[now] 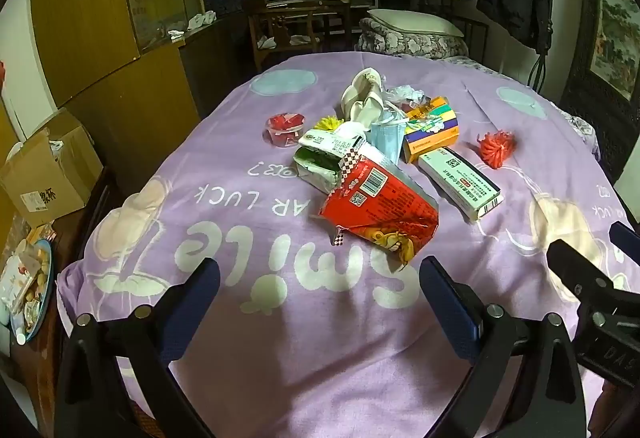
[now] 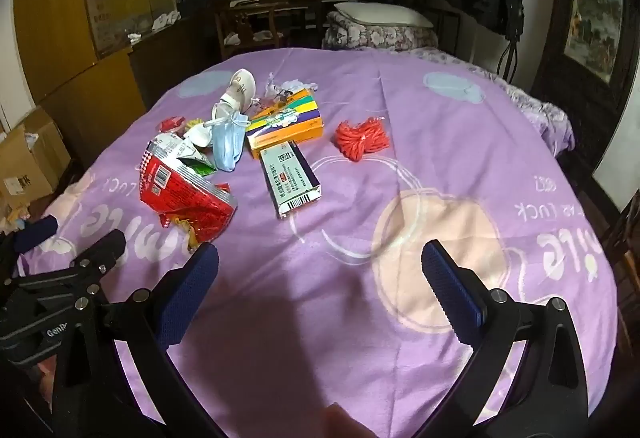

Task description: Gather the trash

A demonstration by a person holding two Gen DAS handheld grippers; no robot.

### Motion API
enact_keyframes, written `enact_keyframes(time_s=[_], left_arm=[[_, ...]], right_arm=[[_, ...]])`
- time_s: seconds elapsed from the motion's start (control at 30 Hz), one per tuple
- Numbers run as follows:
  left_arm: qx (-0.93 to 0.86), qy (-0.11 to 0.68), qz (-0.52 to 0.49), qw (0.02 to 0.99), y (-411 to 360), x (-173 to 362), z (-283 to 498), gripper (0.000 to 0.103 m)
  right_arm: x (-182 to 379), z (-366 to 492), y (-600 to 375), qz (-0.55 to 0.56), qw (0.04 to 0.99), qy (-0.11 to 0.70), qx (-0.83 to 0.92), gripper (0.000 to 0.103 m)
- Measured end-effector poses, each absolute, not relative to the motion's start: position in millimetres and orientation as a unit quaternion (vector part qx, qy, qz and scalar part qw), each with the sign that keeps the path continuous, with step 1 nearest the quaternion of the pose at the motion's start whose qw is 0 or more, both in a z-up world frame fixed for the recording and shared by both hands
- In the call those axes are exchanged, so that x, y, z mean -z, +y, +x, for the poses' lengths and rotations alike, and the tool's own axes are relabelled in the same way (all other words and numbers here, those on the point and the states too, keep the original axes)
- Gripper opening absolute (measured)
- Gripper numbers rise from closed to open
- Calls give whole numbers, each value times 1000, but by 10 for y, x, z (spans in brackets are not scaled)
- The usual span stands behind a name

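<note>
So, left gripper (image 1: 320, 290): jaws spread as wide as they go, nothing between them, hanging over bare purple sheet just short of the red snack bag (image 1: 380, 206).
Right gripper (image 2: 320, 278): same deal, jaws fully apart and empty, over the peach circle printed on the sheet; the red bag sits up and to its left.
Trash pile: all on the purple bed sheet (image 1: 248, 338), clustered toward the middle.
Red bag: crumpled, torn open, nearest piece to both grippers.
Green-and-white pack (image 1: 320, 158): touching the red bag from behind.
Blue face mask (image 2: 227, 146): leaning between that pack and the orange box (image 2: 286, 126).
White medicine box (image 2: 291, 178): flat, just in front of the orange box.
Red string bundle (image 2: 362, 138): off on its own, right of the boxes.
White mask (image 2: 240, 90) and crumpled wrappers (image 2: 288, 86): at the far end of the pile.
Small red cup (image 1: 285, 129): left of the pile.
Side stuff: cardboard box (image 1: 48, 170) left of the bed.
</note>
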State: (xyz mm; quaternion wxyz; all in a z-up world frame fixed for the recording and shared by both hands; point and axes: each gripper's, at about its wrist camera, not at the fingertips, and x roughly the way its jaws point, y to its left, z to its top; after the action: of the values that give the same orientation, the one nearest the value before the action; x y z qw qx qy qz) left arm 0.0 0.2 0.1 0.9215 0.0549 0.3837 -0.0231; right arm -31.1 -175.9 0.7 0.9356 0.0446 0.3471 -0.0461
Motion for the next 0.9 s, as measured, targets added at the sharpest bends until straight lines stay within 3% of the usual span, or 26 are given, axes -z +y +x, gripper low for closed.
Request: enact_keyframes(time_s=[0.9], left_arm=[[20,375,66,924,-72,-77,-28,97]], right_arm=[[-15,-346,-1794,44,935,348,58,97]])
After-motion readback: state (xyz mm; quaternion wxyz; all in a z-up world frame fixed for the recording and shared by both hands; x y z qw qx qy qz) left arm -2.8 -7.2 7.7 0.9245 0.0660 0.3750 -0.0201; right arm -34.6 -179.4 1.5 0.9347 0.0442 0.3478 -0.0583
